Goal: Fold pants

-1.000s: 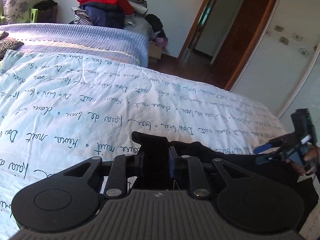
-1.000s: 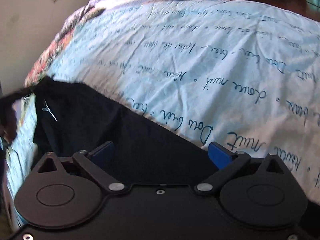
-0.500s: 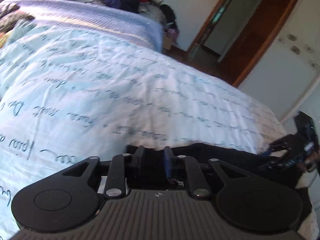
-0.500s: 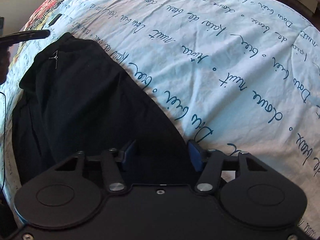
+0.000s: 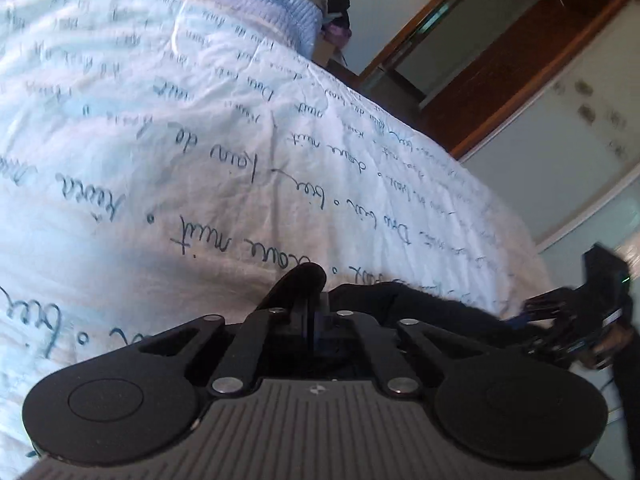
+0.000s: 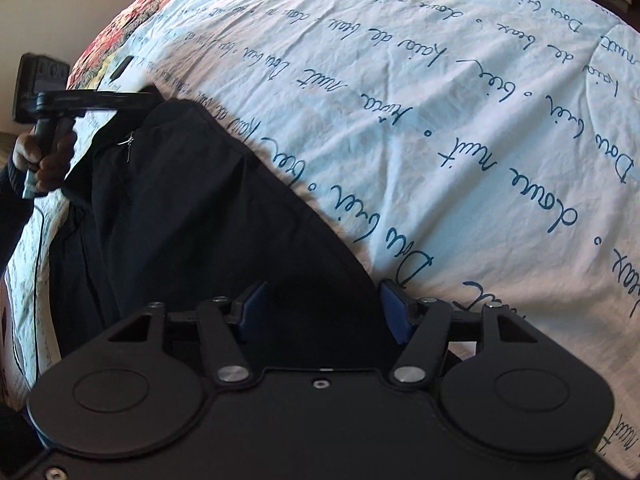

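Observation:
Black pants (image 6: 192, 216) lie on the bed's pale blue sheet with dark script (image 6: 400, 100). My left gripper (image 5: 310, 312) is shut on the far end of the pants (image 5: 400, 300), and it shows in the right wrist view (image 6: 96, 100) at the pants' upper left corner. My right gripper (image 6: 324, 308) is open, its blue pads (image 6: 394, 316) on either side of the near end of the pants. In the left wrist view the right gripper (image 5: 560, 316) shows at the far right in a hand.
A blue ribbed blanket (image 5: 248, 8) lies at the far end of the bed. A wooden door frame (image 5: 500, 52) and a white wardrobe (image 5: 580, 128) stand beyond the bed. A patterned quilt edge (image 6: 116, 40) shows at the bed's side.
My left gripper has shut tighter on the pants' end and tilted. My right gripper has opened a little wider over the near end. The pants now lie spread flatter.

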`<state>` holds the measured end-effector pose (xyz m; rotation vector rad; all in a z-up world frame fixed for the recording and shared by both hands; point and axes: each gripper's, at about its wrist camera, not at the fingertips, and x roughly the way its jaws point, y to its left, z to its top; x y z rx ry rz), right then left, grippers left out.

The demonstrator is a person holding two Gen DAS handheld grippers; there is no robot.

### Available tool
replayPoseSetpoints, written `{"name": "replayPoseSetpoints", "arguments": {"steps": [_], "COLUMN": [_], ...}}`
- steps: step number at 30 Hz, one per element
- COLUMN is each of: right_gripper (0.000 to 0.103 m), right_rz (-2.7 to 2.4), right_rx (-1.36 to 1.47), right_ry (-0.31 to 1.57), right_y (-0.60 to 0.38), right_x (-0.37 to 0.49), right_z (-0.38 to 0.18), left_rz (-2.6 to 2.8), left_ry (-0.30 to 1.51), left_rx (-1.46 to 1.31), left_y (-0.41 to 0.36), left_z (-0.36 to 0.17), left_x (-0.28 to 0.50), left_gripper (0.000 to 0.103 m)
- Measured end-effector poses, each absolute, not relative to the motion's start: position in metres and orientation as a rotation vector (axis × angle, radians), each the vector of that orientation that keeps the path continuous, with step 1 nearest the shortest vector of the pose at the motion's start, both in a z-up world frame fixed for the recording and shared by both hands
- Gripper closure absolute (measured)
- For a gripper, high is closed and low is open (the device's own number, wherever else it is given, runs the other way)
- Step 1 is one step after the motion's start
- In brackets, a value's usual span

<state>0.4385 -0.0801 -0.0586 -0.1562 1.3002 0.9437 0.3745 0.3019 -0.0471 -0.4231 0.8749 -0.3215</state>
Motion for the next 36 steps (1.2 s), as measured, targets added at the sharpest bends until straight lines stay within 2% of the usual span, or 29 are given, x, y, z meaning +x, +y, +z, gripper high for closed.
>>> {"name": "replayPoseSetpoints", "arguments": {"steps": [1, 3, 8, 16, 24, 27, 30, 31, 32, 33, 34, 36], "right_gripper": [0.070, 0.091, 0.094, 0.095, 0.096, 0.096, 0.095, 0.090, 0.080, 0.034, 0.000, 0.001], "right_rz": [0.951, 0.956, 0.938, 0.952, 1.058, 1.135, 1.144, 1.122, 1.079, 1.025, 0.949, 0.829], "right_rx": [-0.190, -0.205, -0.188, -0.142, -0.100, -0.064, 0.056, 0.129, 0.235, 0.359, 0.477, 0.693], "right_ry": [1.298, 1.304, 1.263, 1.150, 0.971, 1.015, 1.123, 1.132, 1.144, 1.175, 1.210, 1.236], "right_y": [-0.081, -0.083, -0.080, -0.096, -0.113, -0.117, -0.119, -0.120, -0.123, -0.127, -0.131, -0.144], "right_x": [0.435, 0.432, 0.430, 0.410, 0.319, 0.274, 0.257, 0.256, 0.258, 0.262, 0.269, 0.280], "right_z": [-0.056, -0.055, -0.046, -0.001, 0.060, 0.049, 0.015, 0.007, -0.002, -0.012, -0.021, -0.035], "left_rz": [-0.317, -0.276, -0.319, -0.364, -0.465, -0.524, -0.503, -0.486, -0.471, -0.462, -0.459, -0.459], "left_ry": [0.853, 0.811, 0.730, 0.680, 0.542, 0.545, 0.627, 0.653, 0.678, 0.692, 0.697, 0.697], "left_rx": [-0.368, -0.302, -0.344, -0.372, -0.500, -0.519, -0.560, -0.571, -0.580, -0.590, -0.600, -0.601], "left_y": [0.297, 0.293, 0.299, 0.302, 0.325, 0.326, 0.325, 0.324, 0.323, 0.322, 0.321, 0.319], "left_z": [-0.042, -0.033, -0.007, 0.016, 0.039, 0.025, -0.007, -0.017, -0.026, -0.032, -0.035, -0.037], "left_x": [0.370, 0.364, 0.357, 0.328, 0.241, 0.199, 0.178, 0.173, 0.170, 0.167, 0.165, 0.164], "left_gripper": [0.103, 0.103, 0.103, 0.103, 0.103, 0.103, 0.103, 0.103, 0.103, 0.103, 0.103, 0.103]}}
